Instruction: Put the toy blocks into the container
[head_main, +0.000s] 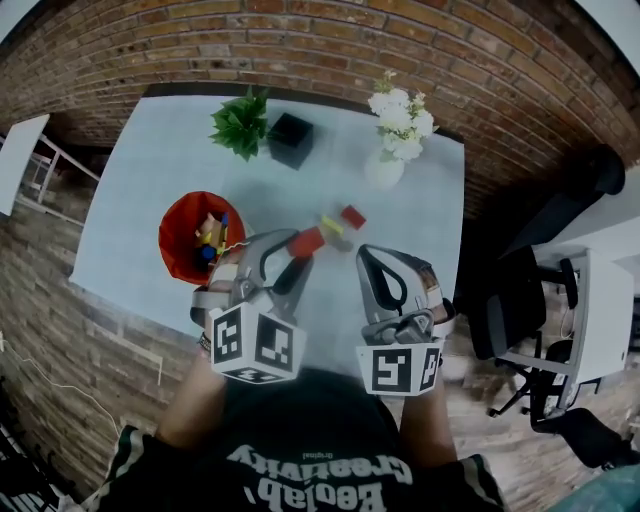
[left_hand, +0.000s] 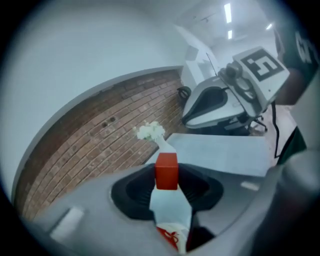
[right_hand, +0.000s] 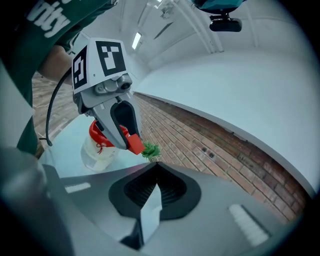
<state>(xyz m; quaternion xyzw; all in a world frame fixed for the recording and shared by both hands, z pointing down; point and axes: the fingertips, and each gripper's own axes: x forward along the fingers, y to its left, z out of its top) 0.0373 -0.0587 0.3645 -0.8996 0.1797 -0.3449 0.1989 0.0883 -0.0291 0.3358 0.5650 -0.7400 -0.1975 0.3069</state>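
Left claw (head_main: 297, 258) grips a long red block (head_main: 307, 242) above the counter (head_main: 150, 160), just right of the red container (head_main: 178, 222). The block's long axis points past the claw tips. The container holds several coloured blocks (head_main: 210, 238). Right claw (head_main: 366, 255) is closed and empty.

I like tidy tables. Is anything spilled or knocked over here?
Nothing looks spilled or tipped. Only a red block and a yellow block lie loose on the table, outside the red container.
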